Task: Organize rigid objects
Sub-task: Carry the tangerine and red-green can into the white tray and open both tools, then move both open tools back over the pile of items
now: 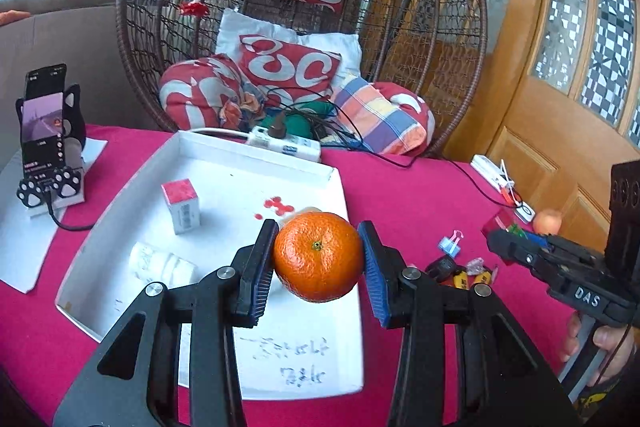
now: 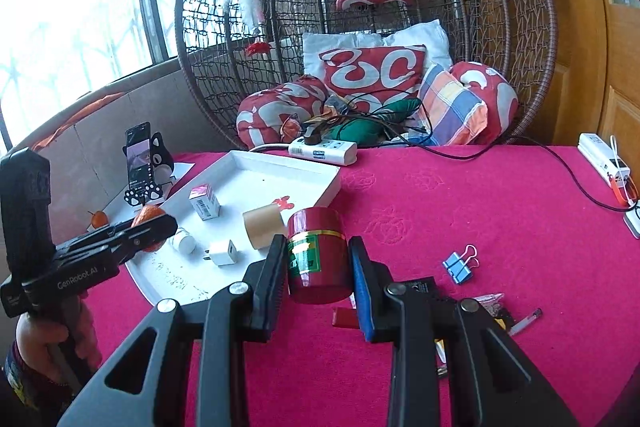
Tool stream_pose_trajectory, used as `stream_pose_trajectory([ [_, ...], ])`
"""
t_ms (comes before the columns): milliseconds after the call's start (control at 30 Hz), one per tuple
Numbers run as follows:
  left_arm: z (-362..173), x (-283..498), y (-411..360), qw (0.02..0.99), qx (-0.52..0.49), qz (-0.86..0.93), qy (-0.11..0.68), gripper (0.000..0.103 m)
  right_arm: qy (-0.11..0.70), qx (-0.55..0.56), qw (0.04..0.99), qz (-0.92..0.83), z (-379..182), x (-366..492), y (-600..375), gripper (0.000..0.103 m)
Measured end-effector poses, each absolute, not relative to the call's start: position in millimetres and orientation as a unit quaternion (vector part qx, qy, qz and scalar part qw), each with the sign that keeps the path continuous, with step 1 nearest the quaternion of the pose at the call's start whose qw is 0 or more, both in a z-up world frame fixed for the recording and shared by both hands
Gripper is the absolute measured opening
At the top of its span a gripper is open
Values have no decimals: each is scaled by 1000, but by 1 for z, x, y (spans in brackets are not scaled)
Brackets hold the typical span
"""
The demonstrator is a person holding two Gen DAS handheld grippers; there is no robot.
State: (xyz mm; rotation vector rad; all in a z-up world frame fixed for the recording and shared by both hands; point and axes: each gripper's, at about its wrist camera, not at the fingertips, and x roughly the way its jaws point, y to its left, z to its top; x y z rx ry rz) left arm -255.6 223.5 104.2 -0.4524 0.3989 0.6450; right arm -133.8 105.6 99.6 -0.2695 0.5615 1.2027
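Note:
My left gripper (image 1: 318,261) is shut on an orange tangerine (image 1: 318,255), held above the right part of the white tray (image 1: 120,211). In the tray lie a small red-and-white box (image 1: 181,205) and a white bottle (image 1: 162,265) on its side. My right gripper (image 2: 319,267) is shut on a dark red jar (image 2: 318,255) with a gold and green label, over the pink cloth just right of the white tray (image 2: 320,173). The right wrist view also shows a cardboard tube (image 2: 262,225) and a white charger plug (image 2: 222,253) in the tray.
Loose on the pink tablecloth (image 2: 460,203) are a blue binder clip (image 2: 460,267), a pen (image 2: 526,321) and small packets. A phone on a cat stand (image 1: 46,131) sits left of the tray. A power strip (image 2: 322,149), cables and a wicker hanging chair stand behind. A peach-coloured fruit (image 1: 547,222) lies far right.

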Motion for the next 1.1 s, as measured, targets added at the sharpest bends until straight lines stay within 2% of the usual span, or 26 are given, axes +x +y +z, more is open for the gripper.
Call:
stream_pose_trajectory([
  [300, 121, -269, 308, 880, -232, 369, 191, 40, 226, -181, 737, 611, 108, -184, 156, 30],
  [667, 68, -224, 337, 864, -258, 353, 251, 40, 259, -225, 705, 621, 63, -208, 212, 27],
  [700, 66, -222, 335, 863, -251, 355, 256, 46, 261, -224, 705, 620, 62, -207, 212, 28],
  [767, 65, -220, 332, 863, -239, 362, 257, 76, 263, -224, 709, 614, 59, -207, 208, 29],
  [800, 64, -220, 329, 863, -235, 366, 256, 96, 262, -226, 713, 610, 57, -207, 205, 38],
  [833, 64, -220, 327, 863, -232, 371, 252, 103, 259, -228, 717, 606, 56, -208, 202, 57],
  [867, 65, -220, 324, 863, -229, 376, 247, 103, 256, -229, 722, 601, 55, -209, 198, 67],
  [900, 66, -221, 322, 862, -227, 382, 246, 103, 253, -226, 727, 598, 54, -209, 194, 85],
  [1067, 73, -230, 304, 856, -224, 407, 225, 103, 239, -216, 741, 590, 57, -211, 179, 91],
  [1100, 75, -233, 299, 856, -228, 409, 217, 103, 235, -212, 745, 588, 59, -211, 177, 98],
])
